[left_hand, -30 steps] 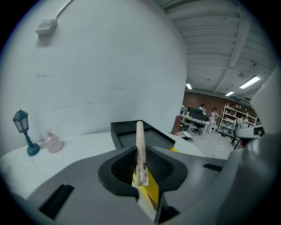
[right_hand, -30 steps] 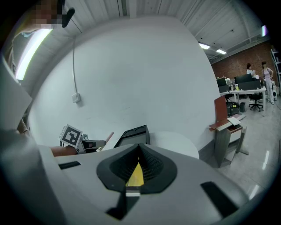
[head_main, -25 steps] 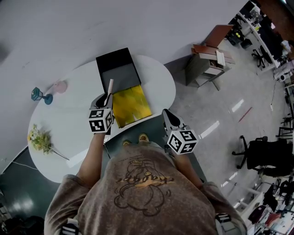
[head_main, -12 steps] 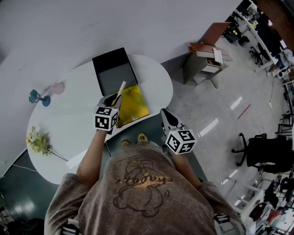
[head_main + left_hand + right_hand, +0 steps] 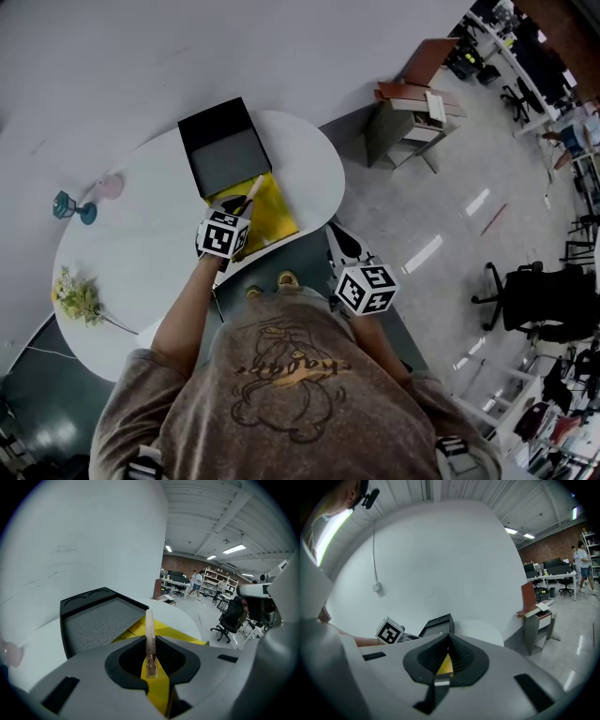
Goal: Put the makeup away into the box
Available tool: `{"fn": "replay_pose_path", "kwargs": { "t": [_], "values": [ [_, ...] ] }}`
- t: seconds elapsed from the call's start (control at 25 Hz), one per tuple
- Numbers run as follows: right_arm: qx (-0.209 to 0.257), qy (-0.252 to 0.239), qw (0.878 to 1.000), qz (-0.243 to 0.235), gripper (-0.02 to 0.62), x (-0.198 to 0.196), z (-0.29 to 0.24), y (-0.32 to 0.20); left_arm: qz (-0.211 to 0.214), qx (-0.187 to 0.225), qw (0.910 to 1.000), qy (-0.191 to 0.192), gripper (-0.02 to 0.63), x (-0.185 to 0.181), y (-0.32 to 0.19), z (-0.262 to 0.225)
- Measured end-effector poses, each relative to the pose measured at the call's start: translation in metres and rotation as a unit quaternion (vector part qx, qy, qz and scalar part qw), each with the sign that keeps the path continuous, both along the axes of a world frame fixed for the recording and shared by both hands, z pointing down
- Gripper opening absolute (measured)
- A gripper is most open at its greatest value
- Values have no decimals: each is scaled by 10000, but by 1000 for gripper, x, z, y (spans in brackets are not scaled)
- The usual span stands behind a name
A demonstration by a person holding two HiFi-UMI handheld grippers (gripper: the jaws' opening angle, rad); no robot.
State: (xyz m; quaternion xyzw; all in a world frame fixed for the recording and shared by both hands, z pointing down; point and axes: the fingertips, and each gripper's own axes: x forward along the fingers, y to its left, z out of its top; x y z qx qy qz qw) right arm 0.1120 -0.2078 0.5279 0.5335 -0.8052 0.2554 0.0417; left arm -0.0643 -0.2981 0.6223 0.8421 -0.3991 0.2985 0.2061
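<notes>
One box (image 5: 223, 155), one makeup stick (image 5: 149, 630)

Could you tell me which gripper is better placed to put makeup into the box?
Left: the left gripper holds a slim makeup stick above the yellow box; the right gripper hangs empty off the table.

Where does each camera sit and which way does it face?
Head view: on the person's head, steeply down at the table; shirt, arms, left gripper, right gripper show.
Left gripper view: on the left gripper, along jaws clamping a makeup stick, toward the black box.
Right gripper view: on the right gripper, facing the box and left gripper.
All show the box.
</notes>
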Motion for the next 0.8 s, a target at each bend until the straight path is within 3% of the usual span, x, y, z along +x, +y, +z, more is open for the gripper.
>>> {"fn": "replay_pose_path", "kwargs": {
  "t": [0.8],
  "values": [
    [-78, 27, 9998, 161, 3, 11, 3, 8, 305, -574, 9946, -808, 78, 15, -12, 51]
  ]
}}
